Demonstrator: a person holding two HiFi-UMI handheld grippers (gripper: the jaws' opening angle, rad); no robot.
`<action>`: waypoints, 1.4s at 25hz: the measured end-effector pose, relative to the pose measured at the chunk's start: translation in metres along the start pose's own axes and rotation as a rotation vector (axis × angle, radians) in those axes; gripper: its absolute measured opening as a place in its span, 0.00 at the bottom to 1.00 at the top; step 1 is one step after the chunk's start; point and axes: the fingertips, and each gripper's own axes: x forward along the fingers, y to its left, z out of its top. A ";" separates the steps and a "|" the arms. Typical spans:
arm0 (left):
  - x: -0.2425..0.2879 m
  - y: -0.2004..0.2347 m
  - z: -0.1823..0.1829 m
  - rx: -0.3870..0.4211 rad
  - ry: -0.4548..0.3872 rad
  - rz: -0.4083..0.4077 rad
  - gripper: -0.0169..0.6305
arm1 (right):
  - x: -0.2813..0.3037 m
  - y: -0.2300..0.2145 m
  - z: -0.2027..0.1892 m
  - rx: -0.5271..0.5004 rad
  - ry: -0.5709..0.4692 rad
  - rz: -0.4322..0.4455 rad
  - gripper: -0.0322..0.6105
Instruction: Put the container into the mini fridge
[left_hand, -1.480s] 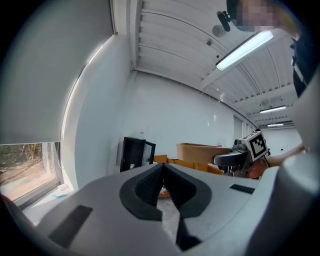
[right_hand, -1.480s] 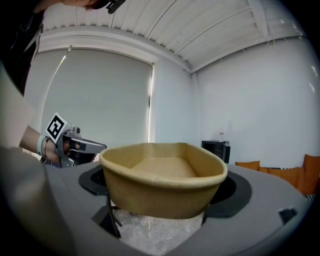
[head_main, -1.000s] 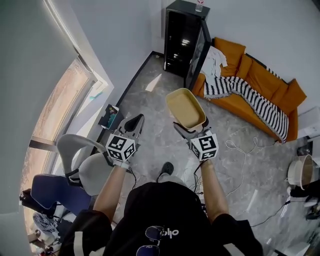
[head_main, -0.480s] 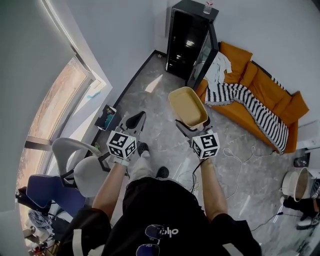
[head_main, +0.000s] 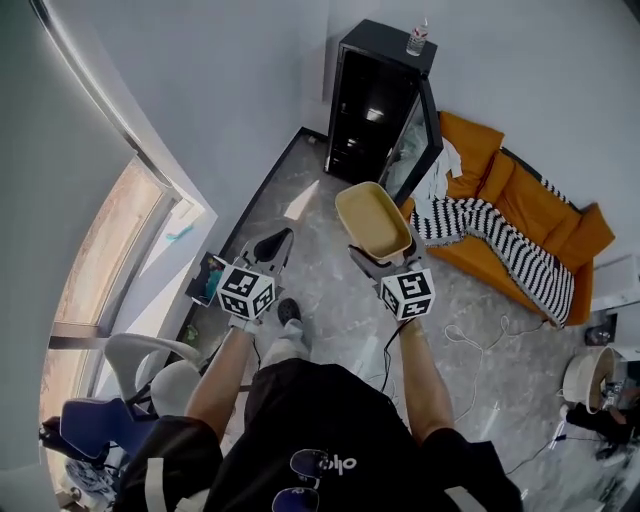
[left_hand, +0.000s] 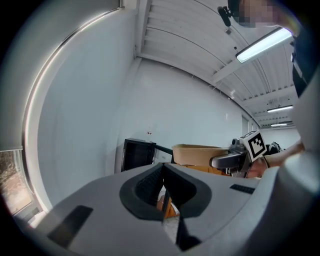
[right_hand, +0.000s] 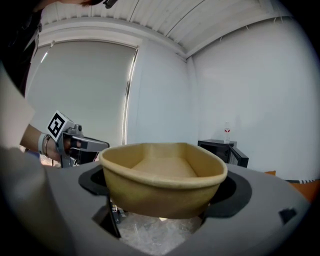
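Container (head_main: 373, 218): tan, oval, open-topped, empty. The right gripper view looks straight into it (right_hand: 162, 175) and shows only the bare flat bottom. It is held in the air over the floor (head_main: 320, 300), grasped across its near end by the right claw (head_main: 384, 254), one jaw on each side wall. It is well short of the mini fridge (head_main: 378, 100).

Mini fridge: black, at the far wall, with its glass door (head_main: 418, 135) swung open to the right. The interior is dark and I cannot tell what it holds. A small clear bottle (head_main: 418, 38) stands on its top.

Left claw (head_main: 270, 245): clenched, jaws meeting at the tips with nothing between them. It is level with the right claw and left of it.

Versus 0.5 s ago: the container is still in the right claw and both arms keep the same pose. The grey chair (head_main: 150, 365) has slid toward the near left corner, and the fridge sits lower in the head view with more of the wall above it visible.

View notes: only the head view shows the orange sofa (head_main: 520, 185) and striped blanket (head_main: 500, 245) right of the fridge. The left gripper view sees the container's side wall (left_hand: 200, 152) from below rim height, so not its inside, with the fridge (left_hand: 136, 154) to the left of it. The right gripper view places the fridge (right_hand: 220, 149) just beyond the container's right rim.
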 end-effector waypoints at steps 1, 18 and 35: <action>0.011 0.011 0.007 0.003 -0.001 -0.008 0.04 | 0.014 -0.006 0.005 -0.001 0.001 -0.004 0.91; 0.083 0.172 0.044 0.001 -0.006 -0.067 0.04 | 0.181 -0.021 0.047 -0.006 0.016 -0.052 0.91; 0.071 0.236 0.032 -0.053 -0.021 -0.019 0.04 | 0.238 0.008 0.054 -0.044 0.051 -0.013 0.91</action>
